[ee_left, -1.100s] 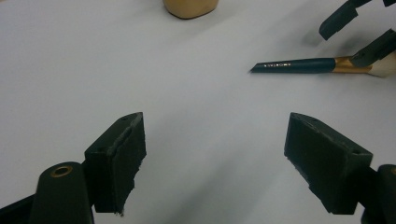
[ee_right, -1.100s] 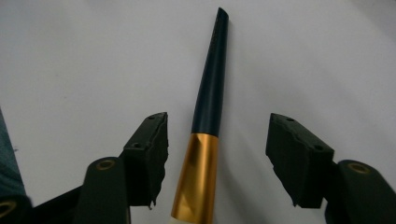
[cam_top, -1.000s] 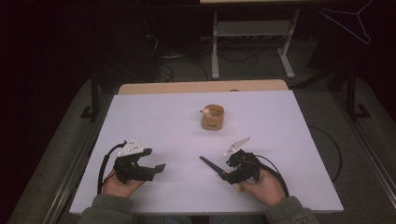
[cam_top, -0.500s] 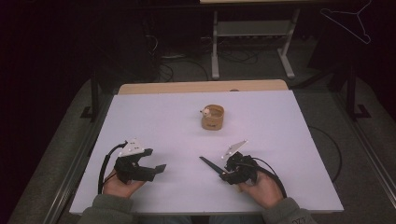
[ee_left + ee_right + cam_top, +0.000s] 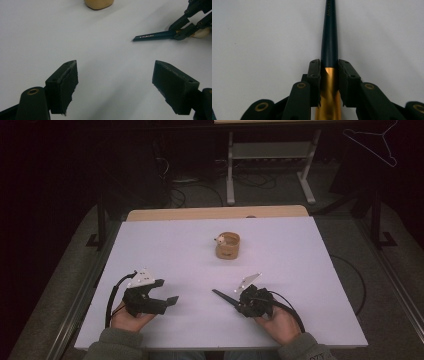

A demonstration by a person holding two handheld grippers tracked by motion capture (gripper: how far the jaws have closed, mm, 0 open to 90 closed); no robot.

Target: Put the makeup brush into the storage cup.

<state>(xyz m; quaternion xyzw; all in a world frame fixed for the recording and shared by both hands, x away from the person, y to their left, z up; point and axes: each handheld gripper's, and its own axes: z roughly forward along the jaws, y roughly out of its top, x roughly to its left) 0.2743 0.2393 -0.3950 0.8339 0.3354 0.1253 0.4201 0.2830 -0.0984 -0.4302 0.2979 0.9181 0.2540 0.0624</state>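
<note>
- A white rectangular table (image 5: 165, 245) carries a small tan wooden ring-shaped holder (image 5: 227, 245) near its far middle.
- Since a second ago, the right gripper (image 5: 239, 300) has sunk slightly toward the table; little else has changed.
- It clamps a dark tapered pen with a gold barrel (image 5: 329, 45), pointing left and away.
- The left gripper (image 5: 113, 82) hovers low, jaws wide, empty.

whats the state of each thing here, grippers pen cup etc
left gripper: open, jaws wide apart, nothing between them, above the table
right gripper: shut on the pen, near the join of its dark and gold parts
pen: held, dark end sticking out past the jaws, pointing toward the left gripper's side
wooden cup: upright on the table, untouched, something small and white at its rim
table: white top
</note>
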